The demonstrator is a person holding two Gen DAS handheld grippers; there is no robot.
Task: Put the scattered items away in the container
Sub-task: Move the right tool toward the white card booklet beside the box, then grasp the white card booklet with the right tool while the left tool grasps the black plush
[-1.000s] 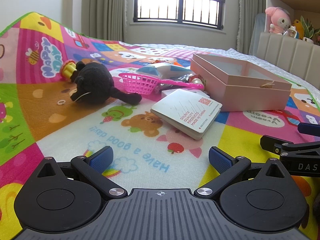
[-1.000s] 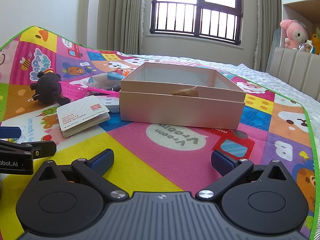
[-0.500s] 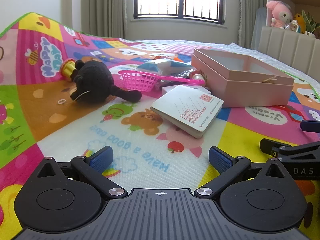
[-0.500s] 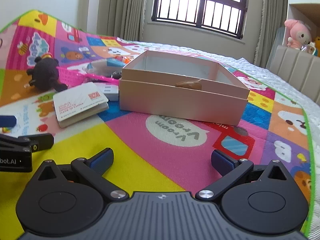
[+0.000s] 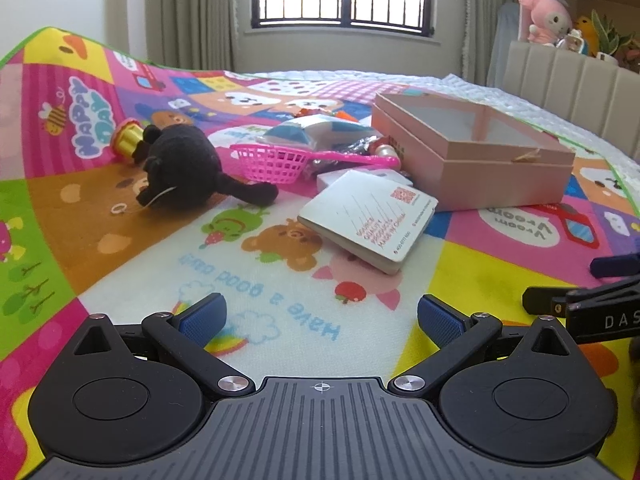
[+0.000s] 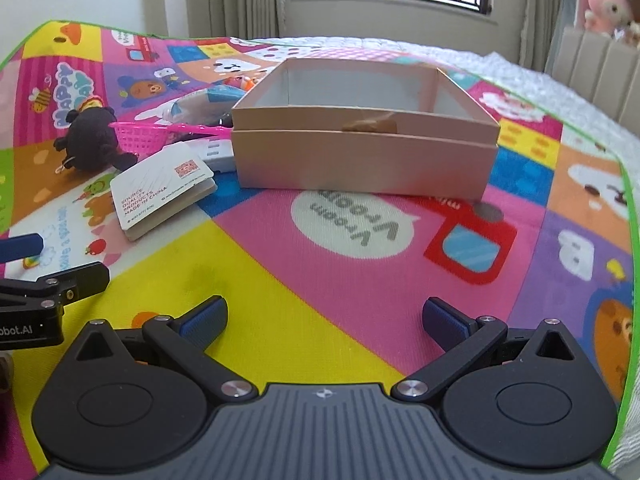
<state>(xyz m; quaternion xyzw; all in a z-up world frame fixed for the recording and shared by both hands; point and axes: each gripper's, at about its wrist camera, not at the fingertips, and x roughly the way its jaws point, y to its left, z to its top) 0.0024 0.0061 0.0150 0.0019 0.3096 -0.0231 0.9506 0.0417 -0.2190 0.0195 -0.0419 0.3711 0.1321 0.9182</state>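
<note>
From the left wrist, the left gripper (image 5: 319, 314) hangs released over the play mat (image 5: 100, 216), the card booklet (image 5: 368, 218) ahead. From the right wrist, the right gripper (image 6: 325, 318), likewise released, faces the pink box (image 6: 360, 152); best approach is low, pinching the booklet's raised edge.

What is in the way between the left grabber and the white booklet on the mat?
Nothing visible. Only bare play mat lies between the open left gripper and the white booklet. The booklet lies flat, just in front of the pink box.
</note>
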